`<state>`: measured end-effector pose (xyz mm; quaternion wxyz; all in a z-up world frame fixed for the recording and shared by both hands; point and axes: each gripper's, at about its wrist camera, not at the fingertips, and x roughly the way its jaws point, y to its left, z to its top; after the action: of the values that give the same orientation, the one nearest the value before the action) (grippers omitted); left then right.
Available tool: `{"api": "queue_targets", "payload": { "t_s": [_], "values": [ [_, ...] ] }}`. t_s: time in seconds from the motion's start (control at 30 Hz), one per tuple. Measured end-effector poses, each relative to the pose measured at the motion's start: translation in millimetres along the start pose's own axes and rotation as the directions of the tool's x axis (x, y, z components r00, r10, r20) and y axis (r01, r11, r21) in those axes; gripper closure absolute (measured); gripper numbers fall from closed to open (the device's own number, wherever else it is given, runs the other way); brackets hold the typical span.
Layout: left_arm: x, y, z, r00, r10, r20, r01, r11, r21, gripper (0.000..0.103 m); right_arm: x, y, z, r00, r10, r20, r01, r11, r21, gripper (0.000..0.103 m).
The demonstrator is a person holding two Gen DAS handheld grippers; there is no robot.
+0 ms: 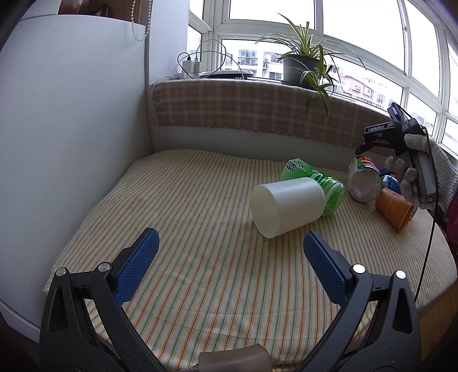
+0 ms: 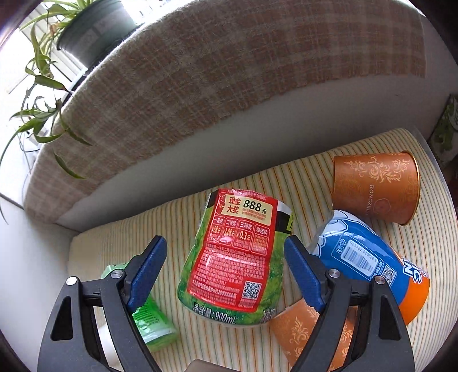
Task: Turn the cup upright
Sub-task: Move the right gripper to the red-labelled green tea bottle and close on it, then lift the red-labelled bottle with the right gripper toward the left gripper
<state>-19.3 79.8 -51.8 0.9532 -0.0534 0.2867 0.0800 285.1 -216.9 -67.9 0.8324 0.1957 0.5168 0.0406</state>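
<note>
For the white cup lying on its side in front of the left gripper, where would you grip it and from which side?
Grip the white cup across its round wall, near mid-length. It lies on its side, closed base toward the open left gripper, with the green bottle against its far end, so coming in from above the near side probably suits best.

Bright daylight thru the white-framed bay windows, panes blown out to white. Soft shadow under the white plastic cup lying on its side. Strong fisheye bend w/ dark vignette at corners; both views sharp.
</note>
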Motion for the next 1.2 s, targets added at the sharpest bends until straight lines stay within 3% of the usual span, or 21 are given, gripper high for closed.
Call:
{"api": "queue_targets", "payload": {
  "t_s": [0.33, 0.57, 0.73, 1.2],
  "values": [
    [-1.5, 14.4, 1.8, 1.000, 0.023, 0.007, -0.022, 0.999, -0.025, 0.001, 34.4, 29.6, -1.0, 0.992, -0.124, -0.024, 0.122, 0.990, -0.074, 0.019],
    [-4.0, 15.4, 2.3, 1.000, 0.023, 0.015, -0.023, 0.999, -0.026, 0.001, 56.4, 44.0, -6.9, 0.985, -0.164, -0.060, 0.156, 0.980, -0.127, 0.020],
    [-5.0, 14.7, 2.8, 1.000, 0.026, 0.016, -0.025, 0.999, -0.023, 0.001, 61.6, 49.3, -13.4, 0.988, -0.144, -0.047, 0.135, 0.978, -0.156, 0.022],
    [-5.3, 3.8, 5.0, 1.000, 0.006, 0.021, -0.006, 1.000, -0.001, 0.001, -10.3, 57.8, -47.9, 0.995, 0.008, 0.097, 0.025, 0.941, -0.338, 0.024]
  ]
}}
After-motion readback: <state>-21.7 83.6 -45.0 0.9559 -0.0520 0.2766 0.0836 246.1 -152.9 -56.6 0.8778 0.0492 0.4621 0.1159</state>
